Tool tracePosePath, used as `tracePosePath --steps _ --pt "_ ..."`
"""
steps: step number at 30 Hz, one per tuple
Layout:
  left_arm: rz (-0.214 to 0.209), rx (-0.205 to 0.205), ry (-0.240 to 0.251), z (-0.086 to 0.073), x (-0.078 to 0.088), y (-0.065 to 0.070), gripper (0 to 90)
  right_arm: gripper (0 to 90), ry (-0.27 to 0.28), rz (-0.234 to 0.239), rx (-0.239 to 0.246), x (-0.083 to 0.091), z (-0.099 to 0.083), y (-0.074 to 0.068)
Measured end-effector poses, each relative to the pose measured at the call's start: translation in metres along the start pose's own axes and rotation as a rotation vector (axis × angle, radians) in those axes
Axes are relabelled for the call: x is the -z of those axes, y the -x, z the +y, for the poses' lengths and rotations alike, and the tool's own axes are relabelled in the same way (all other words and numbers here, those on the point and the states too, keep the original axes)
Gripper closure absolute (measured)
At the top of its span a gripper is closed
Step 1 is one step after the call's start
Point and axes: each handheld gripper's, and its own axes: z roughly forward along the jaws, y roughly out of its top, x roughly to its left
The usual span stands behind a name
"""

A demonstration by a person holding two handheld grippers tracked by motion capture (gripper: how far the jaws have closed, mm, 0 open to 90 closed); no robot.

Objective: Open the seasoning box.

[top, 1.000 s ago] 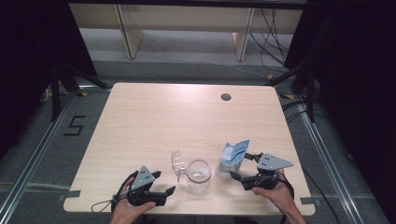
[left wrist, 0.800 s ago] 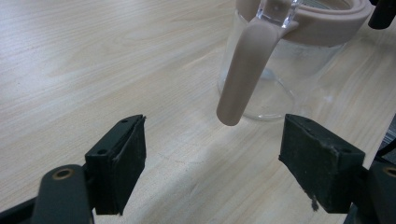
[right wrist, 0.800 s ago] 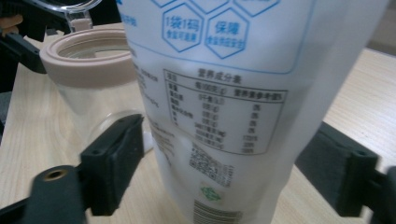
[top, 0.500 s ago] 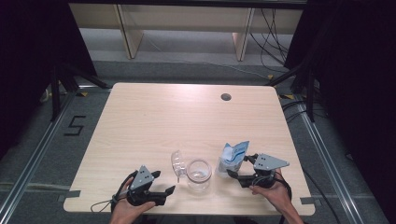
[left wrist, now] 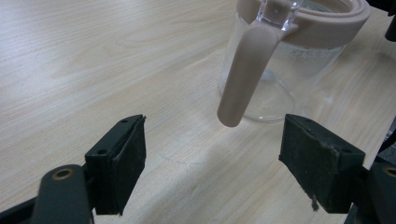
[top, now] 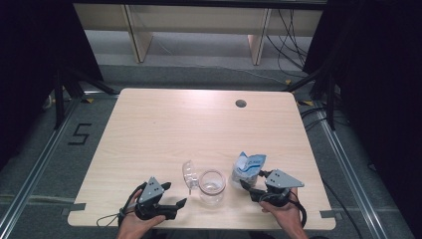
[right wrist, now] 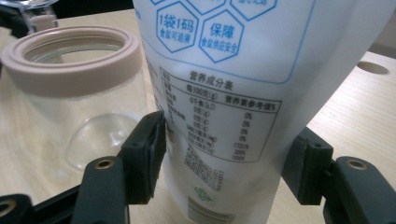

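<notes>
A white pouch with blue print stands upright near the table's front right. My right gripper reaches it from the right. Its jaws have just been closing, and in the right gripper view both pads touch the sides of the pouch low down. A clear glass jar with a pink rim stands just left of the pouch, its clear lid swung open to the left. My left gripper rests open on the table left of the jar. A pink strap hangs from the jar ahead of that gripper.
The light wooden table has a round cable hole at its far right. Dark frames and cables surround it on the floor. Both hands sit at the table's near edge.
The right gripper has slid a little left toward the pouch and its jaws have narrowed from wide open onto the pouch's sides. The left gripper, jar and lid have not moved.
</notes>
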Motion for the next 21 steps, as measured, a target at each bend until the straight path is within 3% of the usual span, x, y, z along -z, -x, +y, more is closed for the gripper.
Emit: tracePosePath --steps 1,3,4,5,6,8,12,16,18,21 --pt "-0.001 -0.009 -0.001 0.0 0.0 0.0 22.2 39.7 -0.007 -0.021 -0.036 0.0 0.001 -0.006" --pt "0.001 0.001 0.001 0.0 0.0 0.0 22.2 39.8 -0.016 -0.032 -0.046 0.0 0.001 -0.009" --pt "0.0 -0.001 -0.001 0.0 0.0 0.0 22.2 39.8 0.009 -0.061 -0.032 -0.001 0.001 -0.01" --pt "0.0 0.001 0.0 0.0 0.0 0.0 22.2 39.8 -0.009 -0.069 -0.055 -0.001 0.001 -0.013" --pt "0.0 -0.017 -0.002 0.0 0.0 0.0 22.2 39.9 -0.004 -0.105 -0.069 -0.001 0.001 -0.017" --pt "0.0 -0.018 0.0 0.0 0.0 0.0 22.2 40.0 -0.014 -0.118 -0.097 -0.001 0.001 -0.021" --pt "0.0 -0.02 -0.004 0.0 0.001 0.0 22.2 39.8 -0.002 -0.146 -0.106 -0.003 0.0 -0.025" --pt "0.001 -0.015 -0.002 0.0 0.0 0.0 21.8 39.8 0.001 -0.144 -0.1 -0.004 0.0 -0.026" --pt "0.003 -0.017 0.0 0.0 0.001 0.001 21.7 35.5 -0.003 -0.118 -0.12 -0.003 -0.002 -0.024" --pt "0.003 -0.019 -0.002 0.0 0.001 0.0 21.7 30.0 0.002 -0.099 -0.109 -0.004 -0.005 -0.021"
